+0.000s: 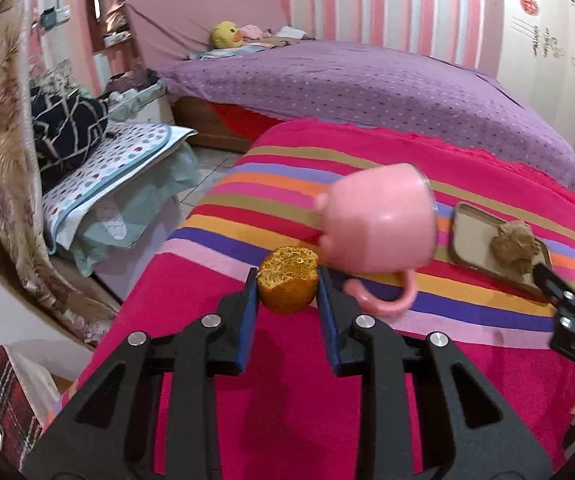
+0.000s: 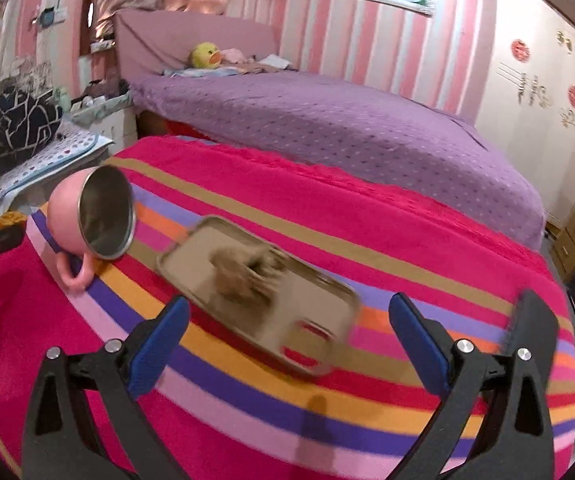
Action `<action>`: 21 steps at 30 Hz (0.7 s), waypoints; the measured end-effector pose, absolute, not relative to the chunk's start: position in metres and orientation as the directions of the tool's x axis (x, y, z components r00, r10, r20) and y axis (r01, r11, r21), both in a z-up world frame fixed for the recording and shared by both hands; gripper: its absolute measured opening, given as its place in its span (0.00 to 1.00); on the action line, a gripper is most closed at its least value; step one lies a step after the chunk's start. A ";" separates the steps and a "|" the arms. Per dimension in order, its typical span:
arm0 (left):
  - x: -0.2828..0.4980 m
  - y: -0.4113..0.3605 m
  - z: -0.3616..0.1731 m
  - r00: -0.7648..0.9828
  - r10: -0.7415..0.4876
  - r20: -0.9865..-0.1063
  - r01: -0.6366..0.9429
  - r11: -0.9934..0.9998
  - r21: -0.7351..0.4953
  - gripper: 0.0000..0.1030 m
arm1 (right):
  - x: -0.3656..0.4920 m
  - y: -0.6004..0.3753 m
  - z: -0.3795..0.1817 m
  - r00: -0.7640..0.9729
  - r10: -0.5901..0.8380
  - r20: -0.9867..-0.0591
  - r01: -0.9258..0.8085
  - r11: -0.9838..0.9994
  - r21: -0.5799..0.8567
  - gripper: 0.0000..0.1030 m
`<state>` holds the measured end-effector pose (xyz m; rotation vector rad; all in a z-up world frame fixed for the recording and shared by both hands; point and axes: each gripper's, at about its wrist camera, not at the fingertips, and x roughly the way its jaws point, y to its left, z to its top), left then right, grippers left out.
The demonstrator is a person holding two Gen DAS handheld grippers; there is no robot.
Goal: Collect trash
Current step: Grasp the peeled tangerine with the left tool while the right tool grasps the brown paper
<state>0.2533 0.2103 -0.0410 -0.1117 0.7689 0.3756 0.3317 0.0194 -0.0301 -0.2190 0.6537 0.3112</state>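
The left gripper (image 1: 287, 292) sits at lower centre of the left wrist view, its blue pads (image 1: 249, 308) pressed on either side of one orange peel (image 1: 287, 282), held just above the striped blanket (image 1: 215, 360). The peel is a hollow half-shell, its glossy orange skin underneath and its pale yellow, stringy pith turned up toward the camera, with a ragged edge at the near rim. Just right of it one pink mug (image 1: 379, 228) lies tipped on its side on the blanket, handle down and touching the cloth. Further right, at the frame's middle right, one flat metal tray (image 1: 473, 236) rests on the stripes with one crumpled brown paper wad (image 1: 513, 246) on it. The tip of the other gripper shows at the right edge, close to the tray's near corner

In the right wrist view, the peel and the left gripper appear only as a sliver at the middle left edge. Right of that the mug shows its open mouth and steel lining. At centre the tray is blurred; the wad lies about mid-tray and a red smear, perhaps a reflection, shows at its near end. The right gripper (image 2: 287, 340) fills the lower frame with its jaws spread wide and nothing between the pads; the tray's near corner lies just beyond them

Count: one peel, one mug, one tray, one wad, two grippers
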 end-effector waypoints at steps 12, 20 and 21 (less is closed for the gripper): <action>0.244 0.205 -0.035 0.671 0.270 -0.691 -0.364 0.931 0.010 0.26 | 0.352 0.036 -0.042 0.689 0.273 -0.672 -0.416 0.907 -0.058 0.42; 0.233 0.177 -0.024 0.706 0.229 -0.670 -0.318 0.948 -0.011 0.26 | 0.311 -0.011 -0.015 0.764 0.258 -0.591 -0.358 0.932 -0.056 0.42; 0.233 0.173 -0.023 0.710 0.220 -0.669 -0.310 0.951 -0.016 0.26 | 0.305 -0.018 -0.011 0.773 0.251 -0.582 -0.348 0.936 -0.059 0.42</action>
